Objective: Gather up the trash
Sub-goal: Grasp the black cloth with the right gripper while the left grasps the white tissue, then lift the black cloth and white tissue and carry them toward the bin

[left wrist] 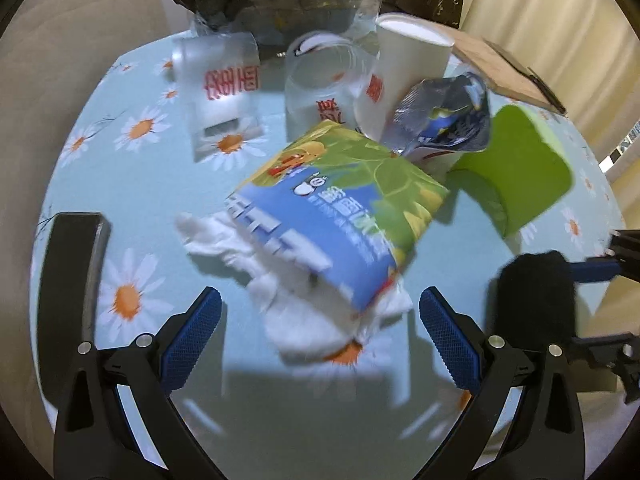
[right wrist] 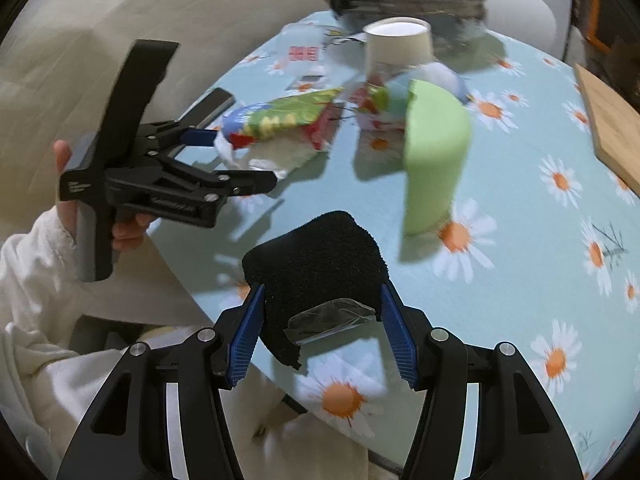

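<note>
Right tongs clamp a black sponge for binning — left tongs gape above the snack bag.

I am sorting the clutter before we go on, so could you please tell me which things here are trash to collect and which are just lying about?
Trash:
snack bag
crumpled tissue
foil wrapper
paper cup
plastic cups
black cloth, in the right gripper

Lying about:
wooden board
green sponge
</note>
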A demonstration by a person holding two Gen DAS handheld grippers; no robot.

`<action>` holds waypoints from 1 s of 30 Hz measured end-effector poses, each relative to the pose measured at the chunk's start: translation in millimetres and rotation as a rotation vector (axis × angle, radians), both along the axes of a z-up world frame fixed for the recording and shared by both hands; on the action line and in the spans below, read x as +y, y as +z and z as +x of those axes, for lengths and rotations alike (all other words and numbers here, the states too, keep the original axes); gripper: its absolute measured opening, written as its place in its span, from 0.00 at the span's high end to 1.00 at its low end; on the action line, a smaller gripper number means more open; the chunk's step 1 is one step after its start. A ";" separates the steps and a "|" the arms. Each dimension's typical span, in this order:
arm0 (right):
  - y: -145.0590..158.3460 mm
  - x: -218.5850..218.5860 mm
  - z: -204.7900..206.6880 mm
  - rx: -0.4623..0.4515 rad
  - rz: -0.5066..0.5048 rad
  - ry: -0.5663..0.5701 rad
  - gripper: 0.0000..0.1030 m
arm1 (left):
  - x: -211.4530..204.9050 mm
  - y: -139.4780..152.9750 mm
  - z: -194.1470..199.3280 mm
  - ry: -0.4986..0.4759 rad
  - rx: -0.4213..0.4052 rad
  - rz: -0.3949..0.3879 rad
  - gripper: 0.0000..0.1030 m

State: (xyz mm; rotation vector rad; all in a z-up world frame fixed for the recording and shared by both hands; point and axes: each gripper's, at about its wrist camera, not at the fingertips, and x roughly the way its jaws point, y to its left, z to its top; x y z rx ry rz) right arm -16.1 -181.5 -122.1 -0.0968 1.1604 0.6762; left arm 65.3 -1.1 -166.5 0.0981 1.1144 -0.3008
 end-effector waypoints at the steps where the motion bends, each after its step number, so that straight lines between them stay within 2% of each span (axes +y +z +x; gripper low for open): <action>1: 0.1 -3.1 -0.7 -0.001 -0.005 -0.012 0.48 | -2.6 -5.1 4.5 -0.012 0.017 -0.002 0.06; 6: -0.2 -16.9 1.7 0.013 0.003 -0.066 0.47 | -14.8 -11.7 13.2 -0.058 -0.049 0.075 0.04; 15: -5.6 -27.9 1.4 0.040 0.054 -0.107 0.44 | -19.4 -12.3 14.3 -0.054 -0.074 0.065 0.04; 20: -6.0 -30.7 3.0 0.040 0.084 -0.120 0.44 | -15.6 -12.4 8.0 0.016 -0.082 0.059 0.05; 21: -5.7 -30.0 3.2 0.038 0.084 -0.120 0.44 | -14.8 -11.8 7.8 0.025 -0.086 0.061 0.08; 23: -5.3 -28.5 1.8 0.038 0.085 -0.122 0.44 | -13.0 -6.0 7.2 0.032 -0.101 0.052 0.30; 24: -5.6 -28.7 1.4 0.039 0.087 -0.122 0.44 | -10.8 -2.5 8.6 0.036 -0.096 0.049 0.48; 25: -5.8 -28.9 1.2 0.041 0.089 -0.122 0.45 | -8.0 -0.5 10.0 0.037 -0.085 0.045 0.61; 28: -6.7 -29.6 3.9 0.044 0.095 -0.123 0.45 | 1.3 6.0 9.8 0.030 -0.053 0.022 0.64; 30: -5.8 -31.4 5.2 0.047 0.106 -0.130 0.46 | 6.3 12.5 5.2 0.032 -0.054 0.039 0.64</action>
